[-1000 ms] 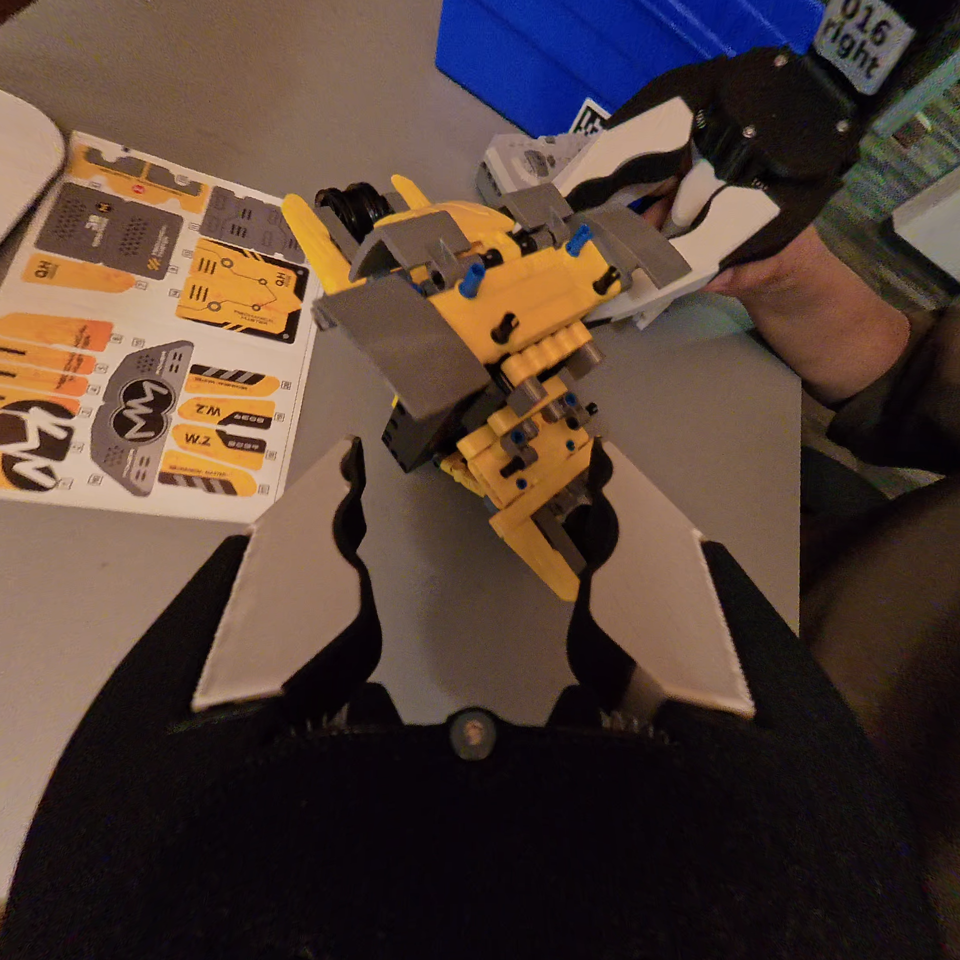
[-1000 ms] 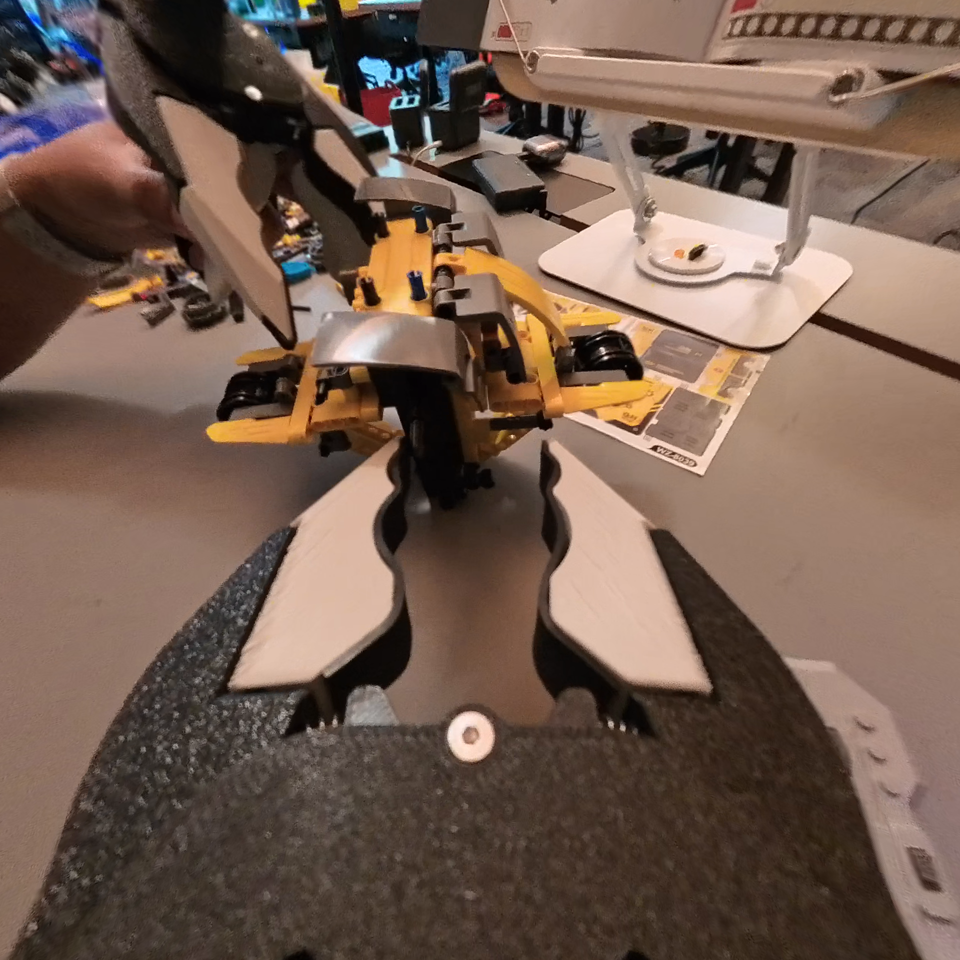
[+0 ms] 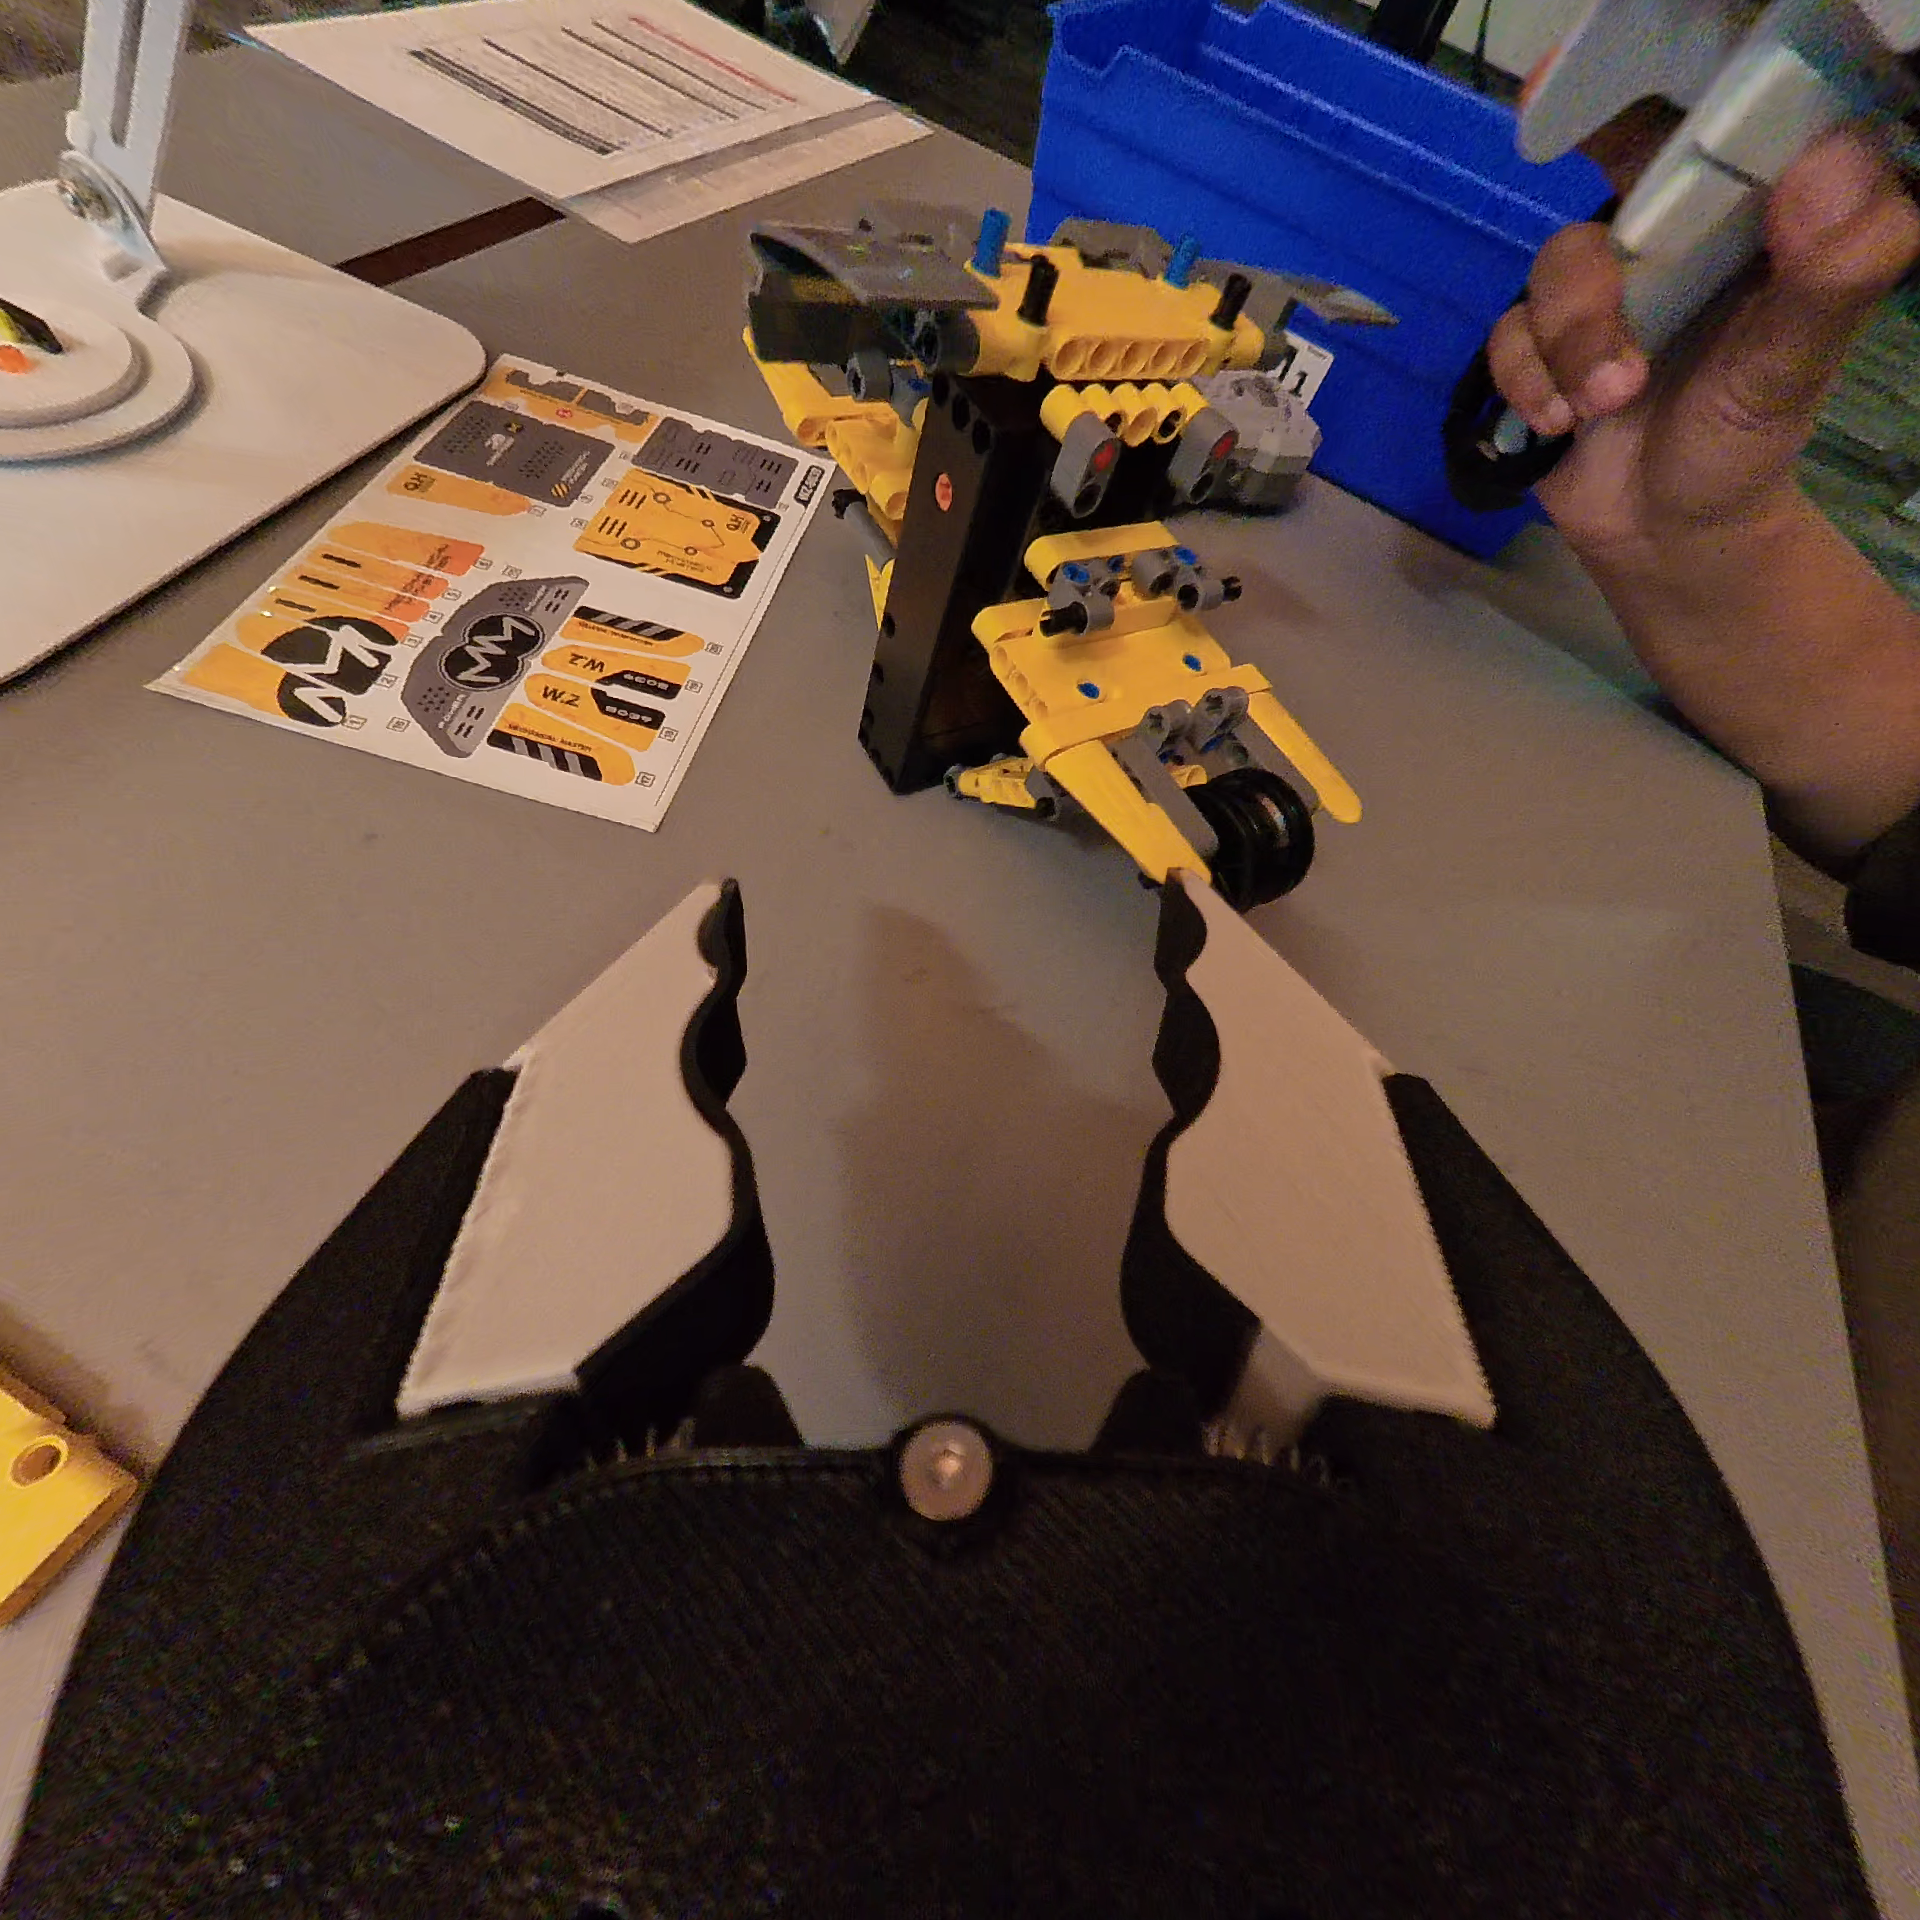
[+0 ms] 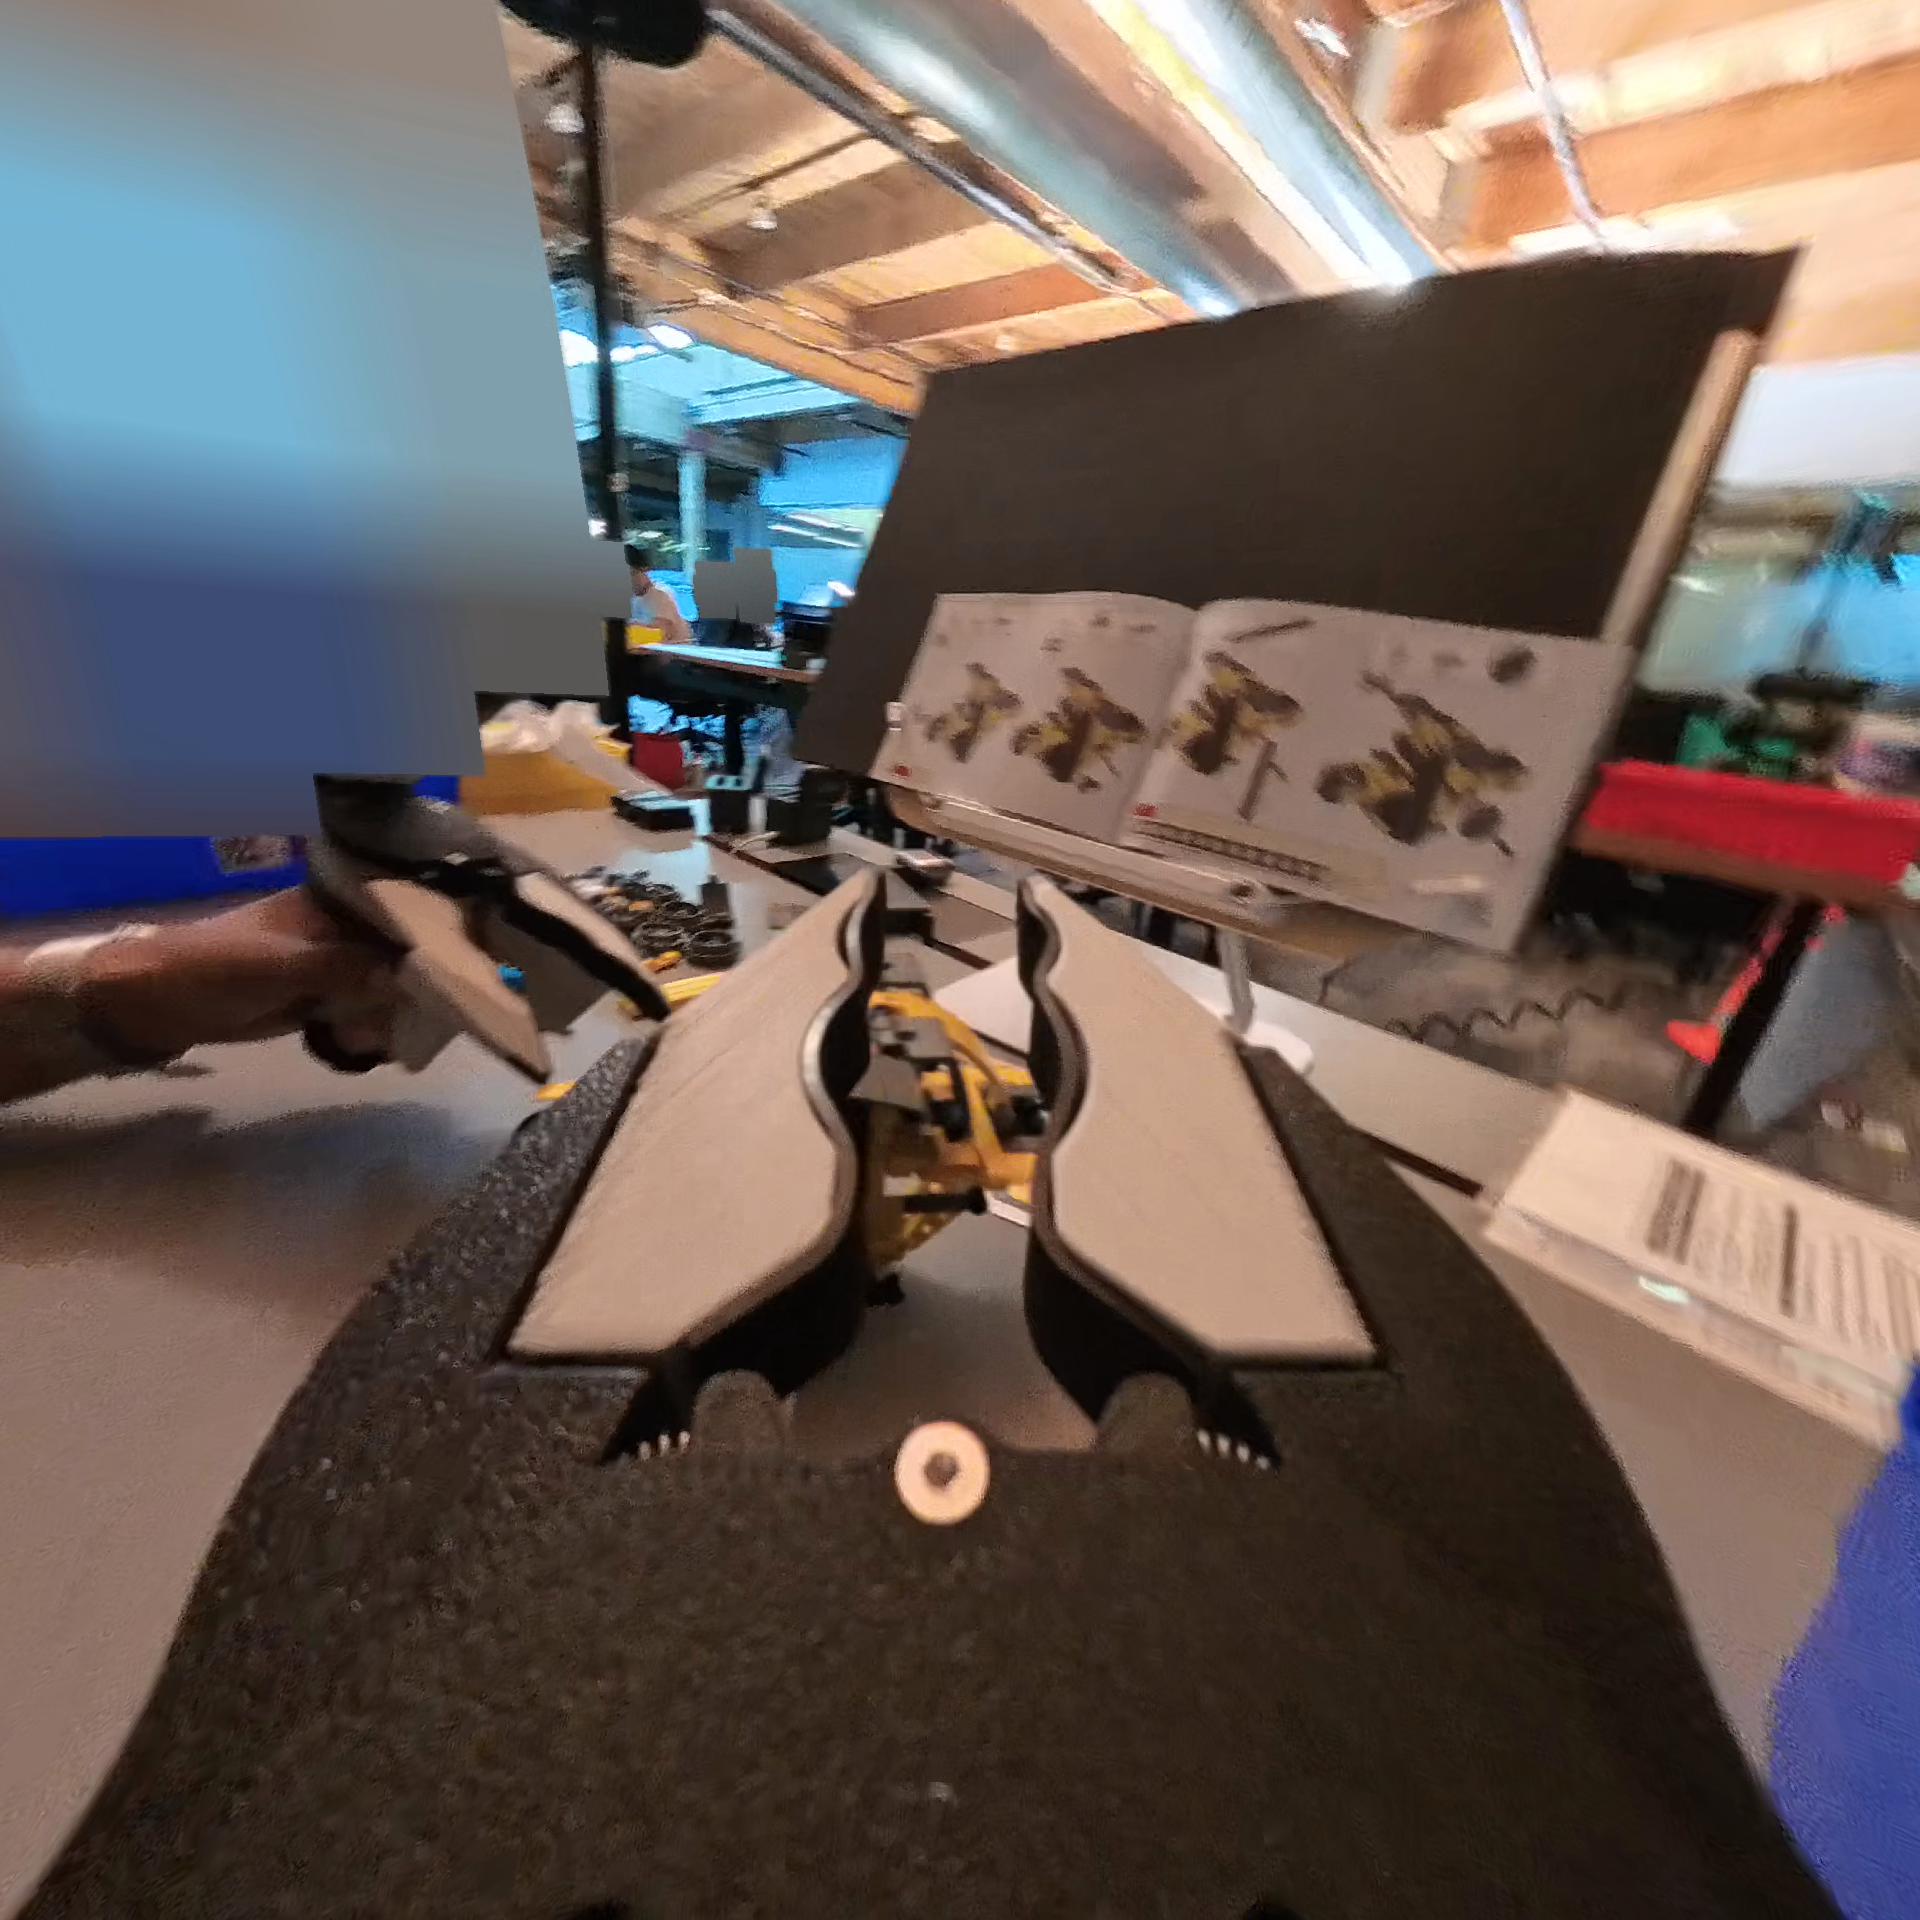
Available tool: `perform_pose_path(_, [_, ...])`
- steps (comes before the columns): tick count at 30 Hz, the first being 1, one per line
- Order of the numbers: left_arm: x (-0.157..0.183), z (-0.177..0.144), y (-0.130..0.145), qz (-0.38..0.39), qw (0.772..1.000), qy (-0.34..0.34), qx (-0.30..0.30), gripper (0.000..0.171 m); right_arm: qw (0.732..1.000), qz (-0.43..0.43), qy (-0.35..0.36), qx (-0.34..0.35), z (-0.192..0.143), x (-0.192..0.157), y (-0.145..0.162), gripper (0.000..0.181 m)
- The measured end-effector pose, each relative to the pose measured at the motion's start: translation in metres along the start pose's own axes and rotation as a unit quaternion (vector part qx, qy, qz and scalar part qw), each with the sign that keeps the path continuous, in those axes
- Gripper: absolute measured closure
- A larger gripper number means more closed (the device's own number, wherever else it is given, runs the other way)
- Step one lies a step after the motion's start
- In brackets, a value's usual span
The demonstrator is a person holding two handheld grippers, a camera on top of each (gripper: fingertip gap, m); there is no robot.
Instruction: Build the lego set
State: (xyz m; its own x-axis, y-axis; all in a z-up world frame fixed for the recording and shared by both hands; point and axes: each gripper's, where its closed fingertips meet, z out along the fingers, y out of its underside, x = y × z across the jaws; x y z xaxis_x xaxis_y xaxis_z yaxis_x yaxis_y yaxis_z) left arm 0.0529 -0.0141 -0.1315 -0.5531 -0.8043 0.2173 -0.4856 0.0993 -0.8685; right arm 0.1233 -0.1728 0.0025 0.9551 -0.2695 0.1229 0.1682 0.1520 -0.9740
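Note:
A yellow, grey and black brick-built model stands upright on the grey table, one black wheel at its near foot. My left gripper is open and empty, just short of the model; its right fingertip is close to the wheel. The right gripper's handle is held by a hand up at the far right, clear of the model. In the right wrist view my right gripper is tilted upward with its jaws narrowly apart and empty. The model shows below through the gap. The left gripper is at the left.
A sticker sheet lies left of the model, beside a white stand base. A blue bin stands behind the model. Printed papers lie at the back. An open instruction booklet rests on a stand. The table edge runs along the right. Across from one pair of fingers to the other is roughly 25 cm.
The right gripper has let go of the model and risen away, tilting upward. The model now stands on the table. The left gripper has drawn back from it.

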Motion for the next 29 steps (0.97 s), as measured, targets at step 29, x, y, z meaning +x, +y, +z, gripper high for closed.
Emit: perform_pose_path(29, [0.008, 0.025, 0.041, 0.036, 0.994, 0.033, -0.1, 0.089, 0.899, 0.1, -0.331, -0.269, 0.015, -0.168, 0.121, 0.146])
